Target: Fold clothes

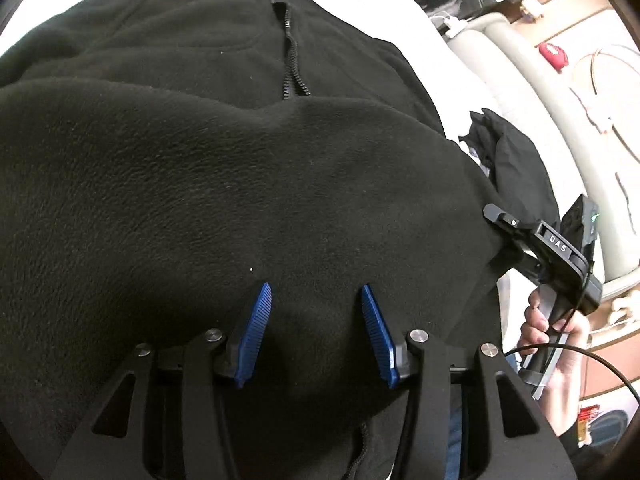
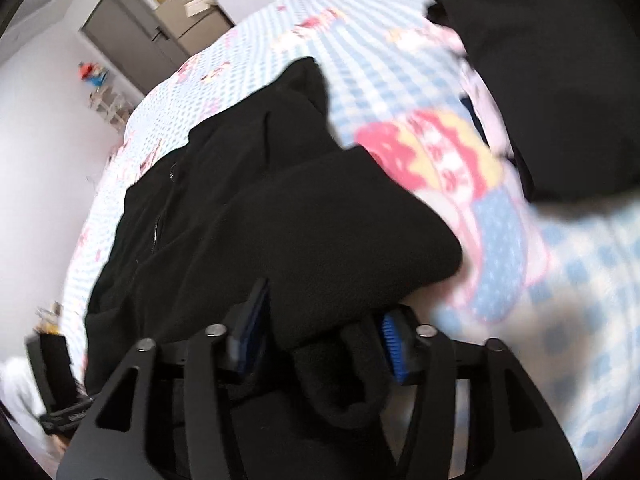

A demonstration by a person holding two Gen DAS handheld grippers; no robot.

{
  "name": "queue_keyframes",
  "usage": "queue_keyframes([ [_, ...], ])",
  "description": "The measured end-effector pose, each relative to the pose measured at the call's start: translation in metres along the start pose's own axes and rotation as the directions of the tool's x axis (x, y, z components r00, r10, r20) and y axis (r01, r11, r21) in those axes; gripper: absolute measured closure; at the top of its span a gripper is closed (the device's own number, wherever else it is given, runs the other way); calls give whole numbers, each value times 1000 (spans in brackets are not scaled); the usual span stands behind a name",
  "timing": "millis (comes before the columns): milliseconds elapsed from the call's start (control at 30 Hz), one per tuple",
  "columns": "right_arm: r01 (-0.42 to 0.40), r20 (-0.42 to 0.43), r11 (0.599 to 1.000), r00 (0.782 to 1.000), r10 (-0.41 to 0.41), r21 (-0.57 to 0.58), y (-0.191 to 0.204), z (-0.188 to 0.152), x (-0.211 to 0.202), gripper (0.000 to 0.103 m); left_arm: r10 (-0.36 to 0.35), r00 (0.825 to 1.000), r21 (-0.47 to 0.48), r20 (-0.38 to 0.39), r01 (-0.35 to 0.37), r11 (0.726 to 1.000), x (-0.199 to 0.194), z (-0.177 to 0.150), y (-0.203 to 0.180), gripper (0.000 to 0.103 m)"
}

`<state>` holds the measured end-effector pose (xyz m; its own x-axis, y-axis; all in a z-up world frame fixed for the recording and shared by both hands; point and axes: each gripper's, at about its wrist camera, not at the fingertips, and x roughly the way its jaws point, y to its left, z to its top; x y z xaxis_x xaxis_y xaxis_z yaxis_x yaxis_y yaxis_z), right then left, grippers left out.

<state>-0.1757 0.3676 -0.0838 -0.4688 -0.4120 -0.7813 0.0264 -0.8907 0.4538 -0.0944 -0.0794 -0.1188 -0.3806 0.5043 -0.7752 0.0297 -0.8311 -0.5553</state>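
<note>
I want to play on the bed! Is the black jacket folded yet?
Not yet. The black fleece jacket already has one part folded over its zipper. The right gripper holds a bunch of fleece; the left gripper is open. Another dark garment waits.

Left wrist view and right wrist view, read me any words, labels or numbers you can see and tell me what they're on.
"DAS": white letters on the black body of the right tongs.
Packaging at the lower right floor edge: print too small to read.
Right wrist view: no readable text.

place: home bedroom | evidence: bed with checked patchwork quilt, grey door
</note>
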Motion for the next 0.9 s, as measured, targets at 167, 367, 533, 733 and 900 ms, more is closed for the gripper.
queue_keyframes([
  [167,-8,-11,999,1000,8,43,-4,5,4,31,40,999,15,4,-41,999,6,-4,-7,54],
  [367,-25,-29,995,999,27,92,-10,12,7,28,51,996,103,74,-58,993,-15,1,-38,53],
  [533,-82,7,987,997,82,142,-25,16,-10,26,20,994,140,106,-35,989,-19,7,-46,53],
  [733,-105,-17,982,994,109,155,-33,27,17,21,31,998,118,50,-37,992,-3,11,-39,51],
  [900,-74,75,994,995,68,76,-20,41,13,56,39,999,100,3,-39,994,10,14,-33,48],
])
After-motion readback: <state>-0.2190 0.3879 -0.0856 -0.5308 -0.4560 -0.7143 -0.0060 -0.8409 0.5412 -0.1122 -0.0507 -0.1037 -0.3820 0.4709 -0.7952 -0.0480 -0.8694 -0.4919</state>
